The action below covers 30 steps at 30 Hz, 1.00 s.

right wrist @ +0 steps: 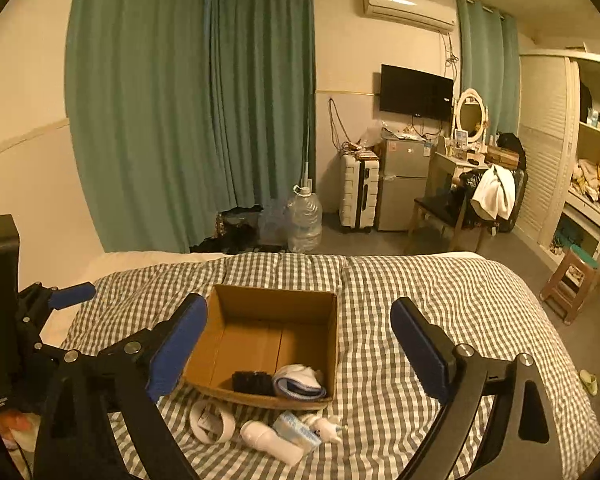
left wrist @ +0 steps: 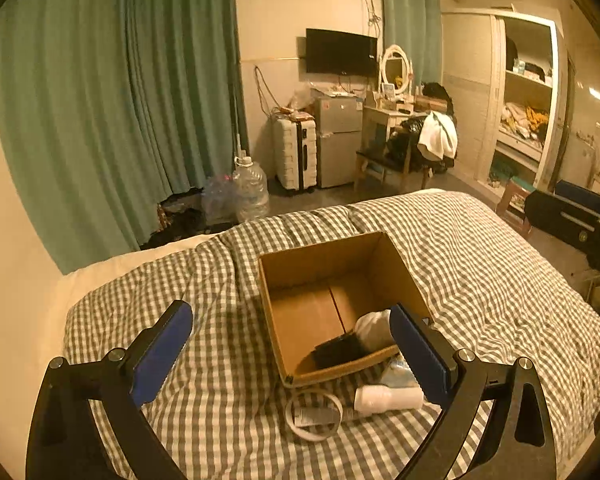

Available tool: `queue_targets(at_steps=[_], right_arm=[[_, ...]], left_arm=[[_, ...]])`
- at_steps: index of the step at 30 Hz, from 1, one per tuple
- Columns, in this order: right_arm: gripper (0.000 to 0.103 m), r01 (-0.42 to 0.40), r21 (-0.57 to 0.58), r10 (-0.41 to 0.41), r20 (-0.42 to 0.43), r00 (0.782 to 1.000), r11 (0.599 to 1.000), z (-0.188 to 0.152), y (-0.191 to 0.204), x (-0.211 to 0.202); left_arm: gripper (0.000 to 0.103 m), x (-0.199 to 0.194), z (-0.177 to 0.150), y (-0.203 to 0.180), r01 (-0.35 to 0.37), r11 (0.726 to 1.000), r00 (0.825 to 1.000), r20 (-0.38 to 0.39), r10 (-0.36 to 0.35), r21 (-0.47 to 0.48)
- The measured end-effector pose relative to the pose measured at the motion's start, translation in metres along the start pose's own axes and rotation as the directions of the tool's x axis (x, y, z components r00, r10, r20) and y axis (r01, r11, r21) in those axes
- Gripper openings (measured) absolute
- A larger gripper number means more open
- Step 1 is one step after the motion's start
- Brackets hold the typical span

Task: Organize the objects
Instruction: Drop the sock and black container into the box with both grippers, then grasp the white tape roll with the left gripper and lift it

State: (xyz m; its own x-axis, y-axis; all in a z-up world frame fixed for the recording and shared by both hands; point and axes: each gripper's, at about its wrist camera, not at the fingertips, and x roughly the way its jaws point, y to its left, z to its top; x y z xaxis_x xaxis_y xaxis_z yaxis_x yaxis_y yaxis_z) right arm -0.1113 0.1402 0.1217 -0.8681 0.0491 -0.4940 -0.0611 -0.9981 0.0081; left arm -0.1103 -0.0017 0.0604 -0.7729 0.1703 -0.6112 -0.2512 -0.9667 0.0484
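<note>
An open cardboard box [left wrist: 324,276] [right wrist: 272,304] sits on the checked bedspread [left wrist: 480,264] [right wrist: 440,304]. Inside it lie a black brush [left wrist: 338,350] [right wrist: 252,382] and a rolled white sock [left wrist: 374,328] [right wrist: 298,380]. In front of the box lie a white tape ring [left wrist: 312,414] [right wrist: 212,420], a white bottle [left wrist: 388,398] [right wrist: 272,440], a blue-white packet [right wrist: 296,430] and a small white bottle [right wrist: 326,426]. My left gripper [left wrist: 292,348] is open and empty above the box's near left. My right gripper [right wrist: 300,344] is open and empty, straddling the box.
The left gripper's body [right wrist: 28,320] shows at the left of the right wrist view, the right gripper's body [left wrist: 580,220] at the right of the left wrist view. Beyond the bed stand a water jug [right wrist: 304,220], suitcase [right wrist: 358,192], fridge, chair and stool [right wrist: 568,284].
</note>
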Motion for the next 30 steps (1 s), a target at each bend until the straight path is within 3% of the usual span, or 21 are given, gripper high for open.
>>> queue_targets(at_steps=[6, 11, 15, 22, 30], right_arm=[[0.093, 0.007, -0.046, -0.008, -0.025, 1.000, 0.999, -0.013, 0.019, -0.013], [0.093, -0.021, -0.032, 0.019, -0.075, 0.997, 0.999, -0.048, 0.024, -0.007], [0.093, 0.000, -0.026, -0.003, -0.134, 0.991, 1.000, -0.079, 0.022, 0.013], [0.093, 0.064, -0.043, -0.074, -0.298, 0.952, 0.997, -0.133, 0.017, 0.077], [0.093, 0.104, -0.010, -0.099, -0.409, 0.907, 0.995, -0.176, 0.007, 0.134]], left_arm=[[0.102, -0.004, -0.022, 0.009, -0.031, 0.999, 0.999, -0.016, 0.030, -0.015], [0.102, 0.005, -0.046, 0.015, -0.034, 0.999, 0.998, -0.046, 0.033, -0.030], [0.102, 0.025, -0.071, 0.014, -0.033, 0.999, 0.996, -0.089, 0.030, -0.035], [0.102, 0.079, -0.122, 0.007, -0.058, 0.998, 0.977, -0.206, 0.058, 0.006], [0.102, 0.124, -0.147, 0.005, -0.011, 1.000, 0.956, -0.294, 0.009, -0.005]])
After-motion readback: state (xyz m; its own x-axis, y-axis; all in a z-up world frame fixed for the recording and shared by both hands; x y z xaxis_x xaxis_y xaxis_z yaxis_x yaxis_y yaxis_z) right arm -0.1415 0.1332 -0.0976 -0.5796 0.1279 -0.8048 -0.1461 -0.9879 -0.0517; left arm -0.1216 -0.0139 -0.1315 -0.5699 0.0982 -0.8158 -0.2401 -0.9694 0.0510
